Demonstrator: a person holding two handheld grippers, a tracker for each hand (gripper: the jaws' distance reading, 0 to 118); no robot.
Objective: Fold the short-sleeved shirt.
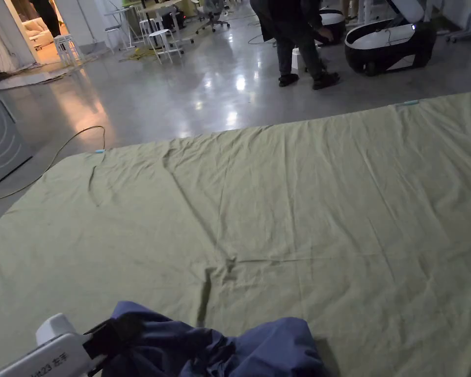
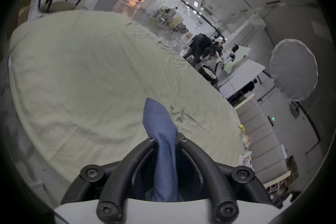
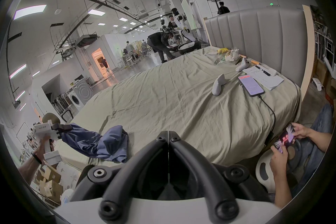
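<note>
A crumpled blue short-sleeved shirt (image 1: 220, 346) lies at the near edge of a bed covered with a pale green sheet (image 1: 288, 206). My left gripper (image 1: 109, 334) is shut on one end of the shirt and holds that end up off the sheet. In the left gripper view a fold of the blue shirt (image 2: 161, 129) runs up between the two black jaws of the left gripper (image 2: 166, 139). The right gripper view has the shirt (image 3: 101, 142) at lower left, stretched toward the left gripper (image 3: 59, 130). My right gripper (image 3: 168, 138) is shut with nothing in it, over the bed's near edge.
A phone (image 3: 251, 85) on a cable, papers (image 3: 263, 77), two white controllers (image 3: 219, 84) and small clutter lie near the padded headboard (image 3: 258, 35). A seated person's hands (image 3: 280, 155) hold a phone at the right. Another person (image 1: 298, 39) bends over a machine on the floor beyond.
</note>
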